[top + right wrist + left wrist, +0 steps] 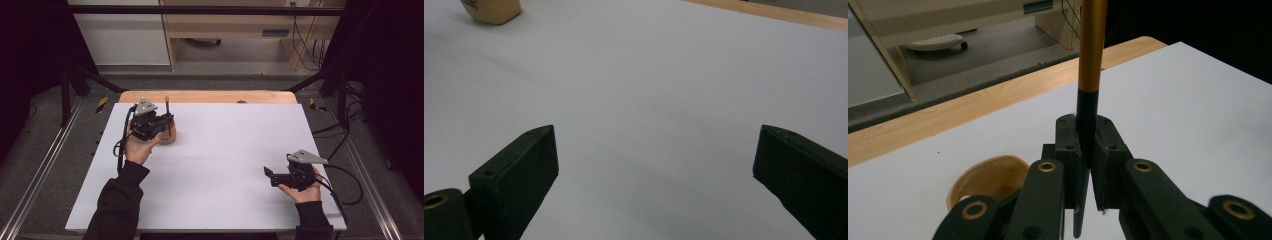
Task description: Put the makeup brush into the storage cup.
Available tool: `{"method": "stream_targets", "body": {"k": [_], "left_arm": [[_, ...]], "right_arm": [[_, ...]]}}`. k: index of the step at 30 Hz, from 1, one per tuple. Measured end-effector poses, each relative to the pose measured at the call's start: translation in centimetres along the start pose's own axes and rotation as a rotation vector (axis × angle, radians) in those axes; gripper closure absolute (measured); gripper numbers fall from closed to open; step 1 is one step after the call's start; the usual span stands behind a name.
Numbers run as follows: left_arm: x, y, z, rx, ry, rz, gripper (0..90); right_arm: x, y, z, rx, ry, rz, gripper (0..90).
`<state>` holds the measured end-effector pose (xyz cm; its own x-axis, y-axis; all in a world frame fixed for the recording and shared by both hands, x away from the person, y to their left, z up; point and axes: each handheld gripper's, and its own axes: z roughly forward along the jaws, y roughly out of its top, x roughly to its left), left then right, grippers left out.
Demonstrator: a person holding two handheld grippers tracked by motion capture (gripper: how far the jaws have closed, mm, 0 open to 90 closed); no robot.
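A slim pen (1092, 45), orange-gold above and black below, stands upright, and my left gripper (1087, 135) is shut on its black lower part. In the high view the left gripper (165, 122) holds the pen (167, 104) at the table's far left, right over a small tan wooden cup (171, 135). That cup (990, 177) lies just below and to the left of the jaws. My right gripper (268, 172) rests near the front right, jaws wide apart and empty. The right gripper (654, 150) faces bare white tabletop, with the cup (491, 9) far off.
The white tabletop (225, 150) has a light wooden strip (210, 96) along its far edge. Metal rails (45, 165) run down both sides. Cables (345, 185) trail at the right. A wooden desk (230, 30) stands beyond the table.
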<state>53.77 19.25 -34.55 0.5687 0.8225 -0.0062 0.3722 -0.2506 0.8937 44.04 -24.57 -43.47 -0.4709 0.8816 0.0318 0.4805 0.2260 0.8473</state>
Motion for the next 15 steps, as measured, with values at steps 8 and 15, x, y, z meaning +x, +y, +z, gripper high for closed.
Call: {"method": "stream_targets", "body": {"k": [8,15], "left_arm": [[0.9,0.0,0.7,0.000,0.017,-0.015,82.9],[1.3,0.4,1.1,0.002,0.028,-0.018,82.8]], "right_arm": [[0.0,0.0,0.1,0.004,-0.003,-0.003,4.4],[0.0,0.0,0.1,0.003,-0.004,-0.003,4.4]]}}
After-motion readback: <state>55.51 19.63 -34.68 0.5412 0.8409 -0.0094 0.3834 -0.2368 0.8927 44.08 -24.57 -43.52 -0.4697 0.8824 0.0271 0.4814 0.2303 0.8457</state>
